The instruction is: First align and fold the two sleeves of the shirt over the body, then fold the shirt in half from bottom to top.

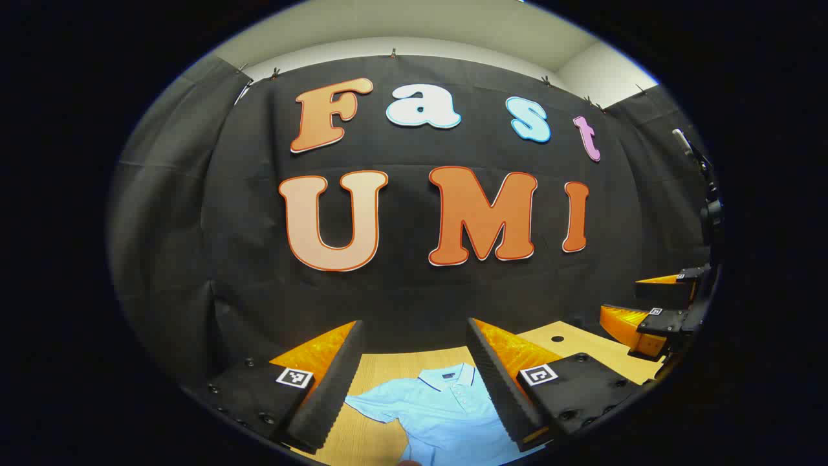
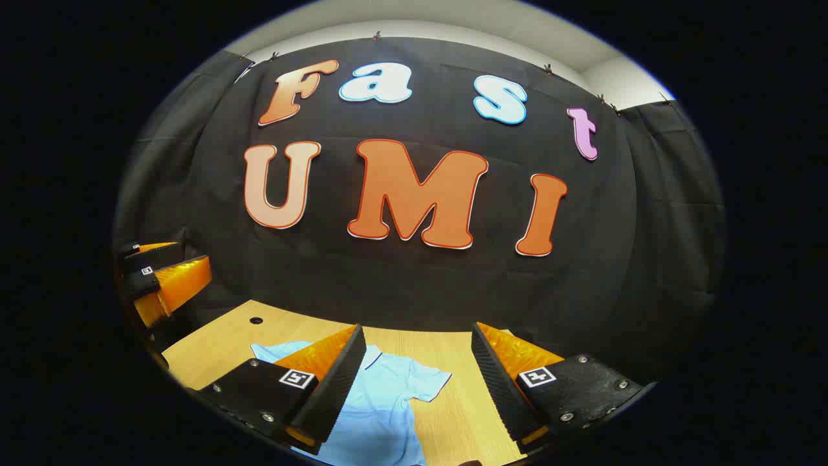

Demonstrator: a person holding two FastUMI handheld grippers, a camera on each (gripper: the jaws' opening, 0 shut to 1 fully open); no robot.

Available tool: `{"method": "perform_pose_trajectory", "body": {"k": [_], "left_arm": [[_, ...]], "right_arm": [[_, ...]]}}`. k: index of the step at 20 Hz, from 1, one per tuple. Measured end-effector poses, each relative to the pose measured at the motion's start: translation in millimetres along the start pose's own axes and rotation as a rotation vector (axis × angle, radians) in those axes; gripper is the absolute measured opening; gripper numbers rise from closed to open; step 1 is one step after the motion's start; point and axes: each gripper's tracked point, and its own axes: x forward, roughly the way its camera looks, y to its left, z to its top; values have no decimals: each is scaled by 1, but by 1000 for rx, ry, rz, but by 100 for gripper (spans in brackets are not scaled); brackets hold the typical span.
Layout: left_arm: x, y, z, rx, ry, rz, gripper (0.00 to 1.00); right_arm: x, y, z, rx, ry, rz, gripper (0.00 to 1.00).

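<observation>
L gripper: fingers spread wide, nothing between them, held above counter.
R gripper: fingers spread too, empty, also up in the air.
Shirt: light blue polo, flat on counter, collar far end; seen btwn L fingers, under/beside R gripper's left finger.

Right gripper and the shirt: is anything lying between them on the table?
No. In the right gripper view, the open right gripper hangs above the light blue shirt; only bare wooden table lies between.
</observation>
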Motion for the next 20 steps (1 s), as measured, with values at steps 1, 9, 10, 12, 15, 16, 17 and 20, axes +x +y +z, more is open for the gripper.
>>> {"method": "perform_pose_trajectory", "body": {"k": [1, 9, 10, 12, 15, 16, 17, 20], "left_arm": [[-1, 1, 0, 8, -3, 1, 100], [-9, 24, -3, 9, -3, 22, 100], [-10, 27, -3, 5, -6, 20, 100], [-13, 35, -6, 5, -4, 18, 100], [-12, 42, -9, -4, -4, -1, 100], [-12, 44, -9, -2, -8, -5, 100], [-12, 46, -11, 1, -11, -10, 100], [-9, 48, -16, 7, -7, -18, 100]], "right_arm": [[0, 1, 1, 0, -4, -1, 99], [-6, 8, 0, -15, -3, -32, 99], [-8, 10, 0, -13, 0, -36, 99], [-9, 11, 0, 0, 9, -52, 99], [-8, 16, 3, 9, 11, -69, 99], [-7, 16, 2, 1, 16, -76, 99], [-5, 16, 0, -5, 29, -84, 99], [1, 13, -15, -16, 86, -98, 99]]}}
